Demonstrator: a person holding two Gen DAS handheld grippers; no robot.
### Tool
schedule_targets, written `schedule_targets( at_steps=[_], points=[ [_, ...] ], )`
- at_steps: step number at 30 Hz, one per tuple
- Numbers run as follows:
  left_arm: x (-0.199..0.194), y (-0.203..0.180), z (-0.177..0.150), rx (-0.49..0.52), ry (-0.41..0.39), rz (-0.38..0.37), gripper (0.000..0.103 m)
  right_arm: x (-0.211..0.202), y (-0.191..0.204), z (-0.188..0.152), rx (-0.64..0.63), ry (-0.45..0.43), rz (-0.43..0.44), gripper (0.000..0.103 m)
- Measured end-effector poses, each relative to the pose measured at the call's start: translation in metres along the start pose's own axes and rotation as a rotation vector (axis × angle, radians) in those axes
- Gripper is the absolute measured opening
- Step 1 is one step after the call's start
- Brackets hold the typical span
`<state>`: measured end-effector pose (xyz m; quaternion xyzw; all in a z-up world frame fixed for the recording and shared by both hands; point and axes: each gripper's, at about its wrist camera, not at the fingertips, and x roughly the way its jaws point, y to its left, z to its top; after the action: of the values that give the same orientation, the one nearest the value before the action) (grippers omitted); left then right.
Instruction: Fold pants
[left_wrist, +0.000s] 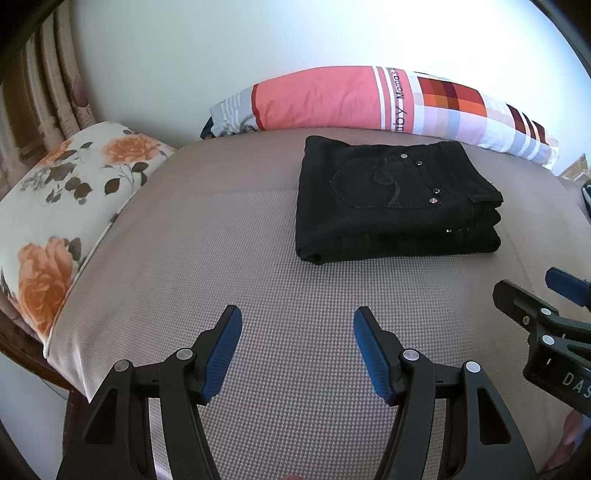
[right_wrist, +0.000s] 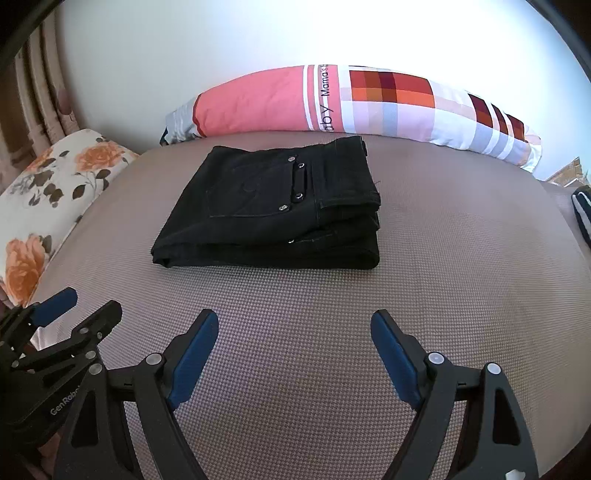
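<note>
The black pants (left_wrist: 391, 199) lie folded into a thick flat stack on the beige bed (left_wrist: 221, 240), back pocket with metal studs facing up. They also show in the right wrist view (right_wrist: 273, 206). My left gripper (left_wrist: 297, 325) is open and empty, hovering over the bed in front of the pants and to their left. My right gripper (right_wrist: 293, 328) is open and empty, in front of the pants, apart from them. The right gripper shows at the right edge of the left wrist view (left_wrist: 532, 299). The left gripper shows at the lower left of the right wrist view (right_wrist: 85, 306).
A pink, white and checked pillow (left_wrist: 369, 99) lies along the wall behind the pants. A floral pillow (left_wrist: 66, 199) lies at the bed's left side, with curtains (left_wrist: 40, 92) behind it. A dark striped item (right_wrist: 581, 214) sits at the right edge.
</note>
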<state>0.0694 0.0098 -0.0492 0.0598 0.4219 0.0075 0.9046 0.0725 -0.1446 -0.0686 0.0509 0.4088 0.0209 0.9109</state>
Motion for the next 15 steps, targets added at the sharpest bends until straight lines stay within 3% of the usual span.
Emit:
schedule_targets(
  at_steps=[15],
  points=[
    [0.0044, -0.0026, -0.0008, 0.011, 0.011, -0.003, 0.064, 0.0047, -0.0049, 0.0000, 0.009, 0.017, -0.007, 0.084]
  ],
)
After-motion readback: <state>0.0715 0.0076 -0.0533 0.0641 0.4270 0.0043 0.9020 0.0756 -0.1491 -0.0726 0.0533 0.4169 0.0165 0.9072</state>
